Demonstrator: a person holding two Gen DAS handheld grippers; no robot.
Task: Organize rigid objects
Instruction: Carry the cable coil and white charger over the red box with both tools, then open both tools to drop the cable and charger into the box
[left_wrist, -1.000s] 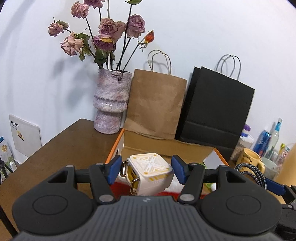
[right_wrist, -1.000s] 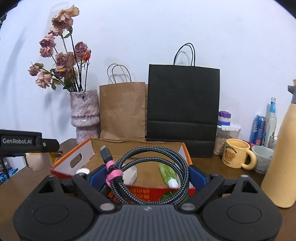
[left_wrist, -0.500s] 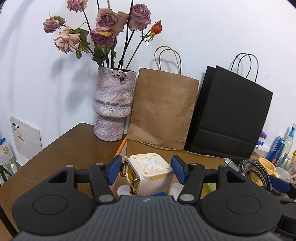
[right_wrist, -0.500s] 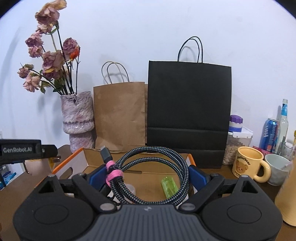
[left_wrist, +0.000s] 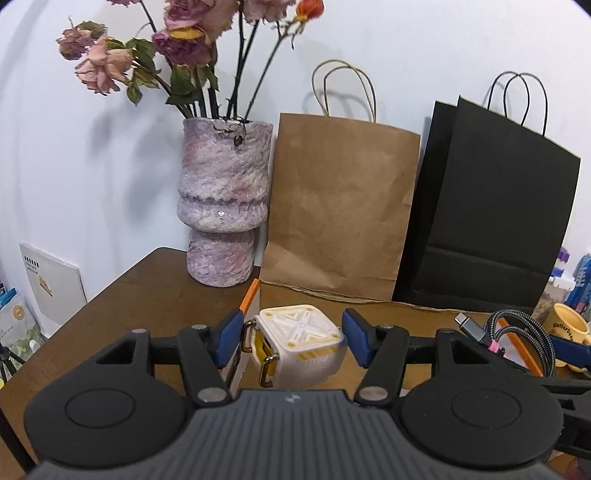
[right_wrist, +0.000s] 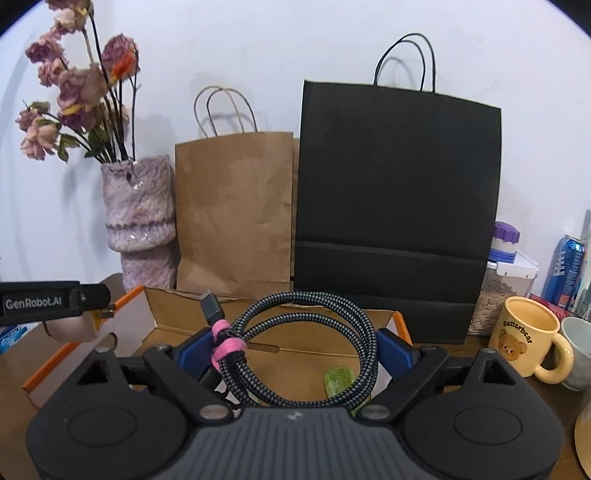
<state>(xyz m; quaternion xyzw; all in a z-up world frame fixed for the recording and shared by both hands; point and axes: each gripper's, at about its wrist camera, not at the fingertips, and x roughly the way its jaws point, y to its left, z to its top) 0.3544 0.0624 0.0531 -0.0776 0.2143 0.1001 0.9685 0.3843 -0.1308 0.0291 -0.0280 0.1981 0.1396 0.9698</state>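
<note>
My left gripper (left_wrist: 291, 341) is shut on a white cube-shaped device (left_wrist: 301, 332) with yellow trim and metal loops, and carries it above the left end of an open cardboard box (left_wrist: 248, 297) with orange edges. My right gripper (right_wrist: 291, 349) is shut on a coiled black-and-grey braided cable (right_wrist: 354, 321) bound with pink ties, above the box floor (right_wrist: 306, 356). A green object (right_wrist: 338, 380) lies inside the box. The cable (left_wrist: 517, 332) shows at the right of the left wrist view. The left gripper's body (right_wrist: 40, 302) shows at the left of the right wrist view.
Behind the box, against the white wall, stand a pink vase (left_wrist: 223, 206) with dried roses, a brown paper bag (right_wrist: 236, 214) and a black paper bag (right_wrist: 395, 206). To the right stand a yellow mug (right_wrist: 528, 336), a lidded jar (right_wrist: 506, 273) and a blue can (right_wrist: 567, 269).
Both grippers moved forward over the box toward the bags, each still carrying its object. The vase and bags look larger and the box sits lower in view.
</note>
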